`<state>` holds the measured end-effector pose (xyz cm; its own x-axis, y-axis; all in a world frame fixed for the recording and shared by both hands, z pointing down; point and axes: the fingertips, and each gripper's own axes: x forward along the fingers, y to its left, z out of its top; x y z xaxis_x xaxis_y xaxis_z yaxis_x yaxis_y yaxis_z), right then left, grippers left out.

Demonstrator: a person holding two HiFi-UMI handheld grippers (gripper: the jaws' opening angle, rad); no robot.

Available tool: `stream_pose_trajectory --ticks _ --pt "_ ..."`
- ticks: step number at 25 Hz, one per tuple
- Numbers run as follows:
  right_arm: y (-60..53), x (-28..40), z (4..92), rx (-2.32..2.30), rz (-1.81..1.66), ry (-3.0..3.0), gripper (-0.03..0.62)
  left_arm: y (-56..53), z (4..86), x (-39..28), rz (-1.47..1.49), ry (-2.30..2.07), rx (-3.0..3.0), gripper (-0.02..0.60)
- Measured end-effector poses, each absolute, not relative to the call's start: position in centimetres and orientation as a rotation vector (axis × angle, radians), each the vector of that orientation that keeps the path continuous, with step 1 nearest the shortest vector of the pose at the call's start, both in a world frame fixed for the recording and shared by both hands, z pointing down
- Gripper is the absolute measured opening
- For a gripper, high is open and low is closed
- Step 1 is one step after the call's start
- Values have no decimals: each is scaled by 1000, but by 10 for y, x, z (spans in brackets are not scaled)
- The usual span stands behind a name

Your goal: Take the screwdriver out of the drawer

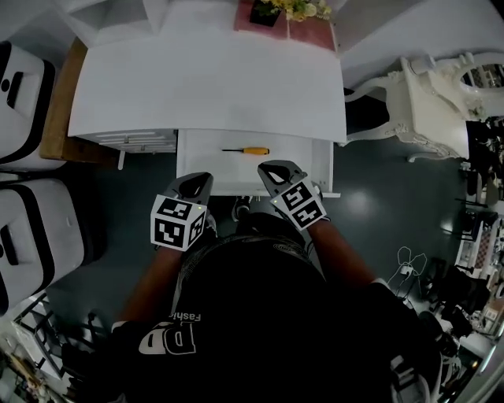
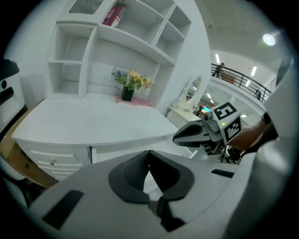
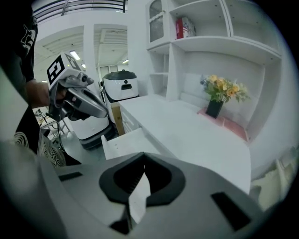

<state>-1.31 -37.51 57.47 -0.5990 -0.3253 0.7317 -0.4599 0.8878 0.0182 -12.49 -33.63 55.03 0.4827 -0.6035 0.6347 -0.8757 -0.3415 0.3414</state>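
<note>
Hovering at the near edge of the pulled-out drawer (image 1: pixel 303 161), we have the left gripper (image 1: pixel 194 182) and right gripper (image 1: pixel 274 168) both pinched shut and empty, likely because the drawer is already open. The screwdriver (image 1: pixel 246 149) lies flat just ahead, between their tips, nearer the right one.

White desk top (image 1: pixel 205 86) at 12 o'clock in head view. Dark flower pot (image 1: pixel 266 12) on pink mat (image 1: pixel 311 33), desk's far edge. Ornate white chair (image 1: pixel 429 98) at 2 o'clock. Wooden panel (image 1: pixel 57 118) at 10 o'clock. White, black-trimmed machines (image 1: pixel 27 228) at 9 o'clock. Red book (image 3: pixel 180 28) on upper shelf (image 3: pixel 224 44).
</note>
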Motion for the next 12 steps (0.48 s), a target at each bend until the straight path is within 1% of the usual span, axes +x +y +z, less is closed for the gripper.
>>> stream_pose_trajectory --ticks 12 --pt "-401 -21 651 365 152 -2111 20 -355 578 -133 568 -1253 1959 14"
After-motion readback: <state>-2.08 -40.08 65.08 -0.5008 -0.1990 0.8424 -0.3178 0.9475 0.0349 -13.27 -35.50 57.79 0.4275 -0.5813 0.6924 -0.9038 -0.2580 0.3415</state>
